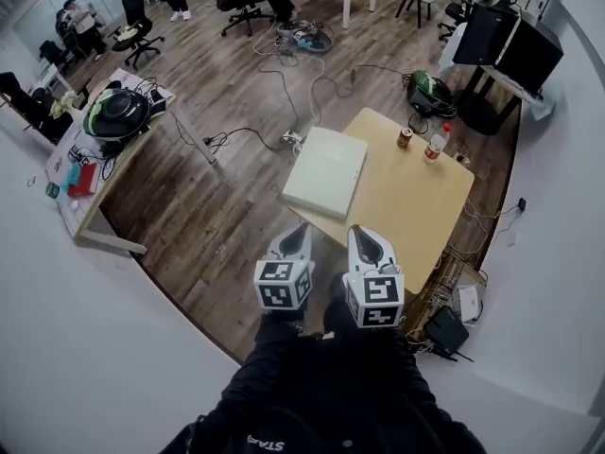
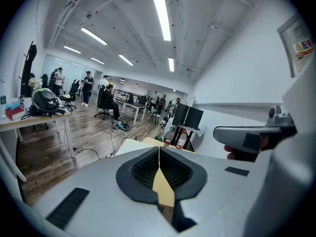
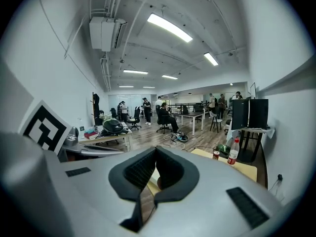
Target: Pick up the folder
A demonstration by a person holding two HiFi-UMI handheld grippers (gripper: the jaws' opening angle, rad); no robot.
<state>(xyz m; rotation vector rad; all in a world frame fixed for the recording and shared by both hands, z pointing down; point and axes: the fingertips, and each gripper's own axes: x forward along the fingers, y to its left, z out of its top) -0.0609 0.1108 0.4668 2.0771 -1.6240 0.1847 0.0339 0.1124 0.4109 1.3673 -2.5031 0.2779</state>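
Observation:
The folder [image 1: 326, 171] is a white flat rectangle lying on the left part of a small wooden table [image 1: 416, 211], overhanging its left edge. My left gripper [image 1: 301, 227] and right gripper [image 1: 362, 233] are side by side at the table's near edge, both pointing toward the folder and short of it. In the left gripper view the left gripper [image 2: 159, 149] has its jaws pressed together with nothing between them, and the folder [image 2: 129, 144] lies ahead. The right gripper [image 3: 155, 149] also shows its jaws meeting at the tips, empty.
A red can [image 1: 405, 138] and a plastic bottle [image 1: 435, 144] stand at the table's far right corner. Cables [image 1: 284, 83] run over the wooden floor. A desk with a round black-and-green object [image 1: 116, 113] stands left. Black monitors [image 1: 506, 41] stand far right.

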